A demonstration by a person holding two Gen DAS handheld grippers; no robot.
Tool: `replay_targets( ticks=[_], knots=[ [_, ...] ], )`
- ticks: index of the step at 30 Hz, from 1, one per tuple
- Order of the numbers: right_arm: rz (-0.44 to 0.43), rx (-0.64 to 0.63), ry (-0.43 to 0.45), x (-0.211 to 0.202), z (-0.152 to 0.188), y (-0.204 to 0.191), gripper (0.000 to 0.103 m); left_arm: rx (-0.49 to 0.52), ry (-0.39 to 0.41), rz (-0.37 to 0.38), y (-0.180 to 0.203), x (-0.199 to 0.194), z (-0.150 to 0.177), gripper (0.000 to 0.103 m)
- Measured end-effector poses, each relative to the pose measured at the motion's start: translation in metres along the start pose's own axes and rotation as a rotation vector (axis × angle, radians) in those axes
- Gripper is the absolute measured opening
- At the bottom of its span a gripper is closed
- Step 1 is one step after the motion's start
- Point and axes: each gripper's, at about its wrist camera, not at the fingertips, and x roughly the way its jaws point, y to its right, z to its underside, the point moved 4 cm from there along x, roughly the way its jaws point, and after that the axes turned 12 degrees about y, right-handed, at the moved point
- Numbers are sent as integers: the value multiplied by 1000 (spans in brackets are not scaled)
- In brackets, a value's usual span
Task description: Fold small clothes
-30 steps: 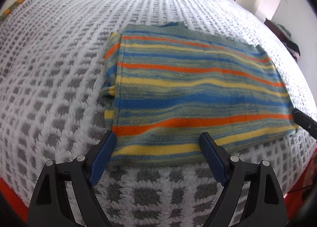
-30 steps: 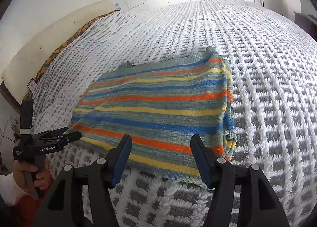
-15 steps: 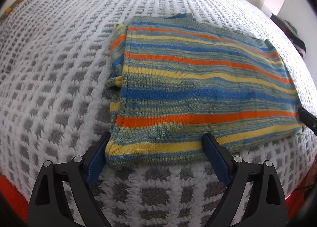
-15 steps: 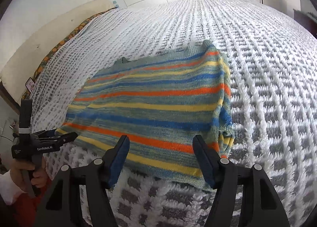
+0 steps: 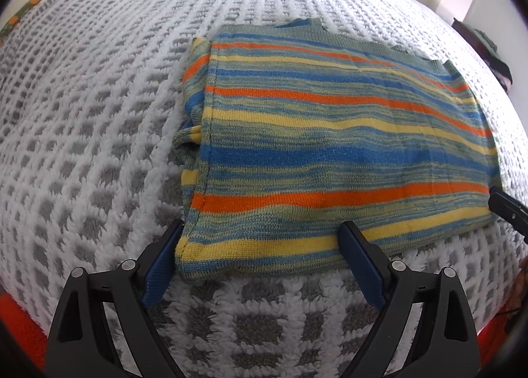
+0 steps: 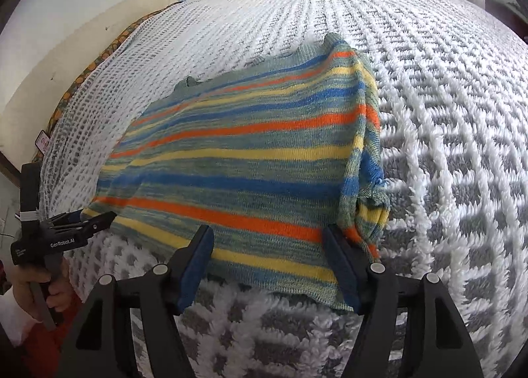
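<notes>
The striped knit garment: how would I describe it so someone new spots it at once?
A white and grey checked fluffy blanket covers the whole bed. Near its front edge lies the flat, folded knit garment in orange, yellow, blue and grey-green stripes. It is the only colourful, smooth item on that blanket.

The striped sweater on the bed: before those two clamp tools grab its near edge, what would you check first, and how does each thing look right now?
1. Striped sweater lies flat on the bedspread: ok.
2. Left gripper jaws apart, straddling the near hem: ok.
3. Right gripper jaws apart over the hem: ok.
4. Each gripper near its own corner: ok.
5. Sleeve tucked neatly: not ok, it bunches out at the side.
6. Pads under only the sweater, not the bedspread: cannot tell.
</notes>
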Motion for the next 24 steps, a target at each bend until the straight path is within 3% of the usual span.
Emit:
replay_targets(
  ticks=[14,17,20,24],
  knots=[
    [-19,-10,-2,7,3,-4,75,15,-5,-9,1,1,1,94],
    [-36,17,-16,4,-1,-4,74,11,3,-10,3,-14,-6,89],
    [-93,123,24,-12,-21,11,74,70,70,26,18,-43,-14,89],
    [-106,223,68,-18,-61,56,74,193,132,153,66,-69,-19,89]
  ],
)
